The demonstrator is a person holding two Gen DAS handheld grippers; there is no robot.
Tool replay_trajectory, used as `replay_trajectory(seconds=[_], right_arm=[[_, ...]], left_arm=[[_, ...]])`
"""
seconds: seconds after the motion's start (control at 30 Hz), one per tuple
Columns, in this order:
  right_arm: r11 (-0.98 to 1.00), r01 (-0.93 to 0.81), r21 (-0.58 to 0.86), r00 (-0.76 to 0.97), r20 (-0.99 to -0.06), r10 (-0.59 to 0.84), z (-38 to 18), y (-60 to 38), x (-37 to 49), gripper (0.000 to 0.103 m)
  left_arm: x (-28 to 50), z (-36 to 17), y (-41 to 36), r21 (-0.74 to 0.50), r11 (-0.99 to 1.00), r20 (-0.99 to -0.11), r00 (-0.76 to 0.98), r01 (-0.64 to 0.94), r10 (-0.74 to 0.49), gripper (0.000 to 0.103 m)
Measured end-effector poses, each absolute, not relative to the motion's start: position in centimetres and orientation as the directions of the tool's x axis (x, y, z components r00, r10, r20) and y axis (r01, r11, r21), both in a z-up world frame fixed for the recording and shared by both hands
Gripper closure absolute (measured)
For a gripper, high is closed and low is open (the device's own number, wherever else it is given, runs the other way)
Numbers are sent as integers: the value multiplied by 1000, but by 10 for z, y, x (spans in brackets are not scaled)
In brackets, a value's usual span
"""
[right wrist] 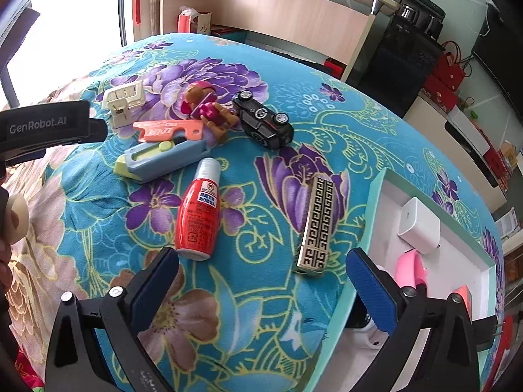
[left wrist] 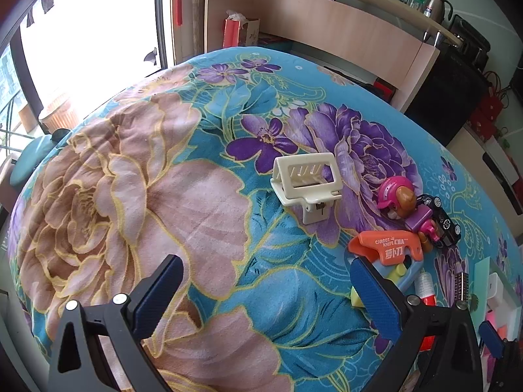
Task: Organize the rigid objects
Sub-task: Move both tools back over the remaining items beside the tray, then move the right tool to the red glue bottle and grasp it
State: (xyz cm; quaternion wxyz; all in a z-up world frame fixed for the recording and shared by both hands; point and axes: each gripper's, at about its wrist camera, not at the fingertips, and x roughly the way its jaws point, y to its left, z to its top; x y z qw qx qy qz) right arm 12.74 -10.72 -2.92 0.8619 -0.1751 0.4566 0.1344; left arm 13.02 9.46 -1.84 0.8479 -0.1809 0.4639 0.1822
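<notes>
Both claws, left (left wrist: 266, 289) and right (right wrist: 261, 279), stand open and empty; close the right squarely across the red bottle (right wrist: 197, 210) lying at frame centre, then carry it to the tray (right wrist: 359, 245) lower right.

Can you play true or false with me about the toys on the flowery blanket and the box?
1. The red bottle is lying on its side. True.
2. The toy car stands on its wheels. False: it is tipped over, wheels showing.
3. The white charger sits in the box. True.
4. The right gripper is squeezing the patterned bar. False: it is open and holds nothing.
5. The cream clip lies inside the box. False: it is on the blanket.
</notes>
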Motion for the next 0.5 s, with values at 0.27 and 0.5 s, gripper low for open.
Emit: replay_trajectory(seconds=[0.27, 0.5], right_arm=[[883, -323, -342, 648, -759, -57, -26, -106, 132, 7], [919, -257, -300, 673, -738, -52, -16, -117, 139, 7]], left_arm=[[132, -19, 90, -132, 878, -854, 502, -460, 135, 0], [133, -21, 88, -131, 882, -858, 497, -452, 127, 0]])
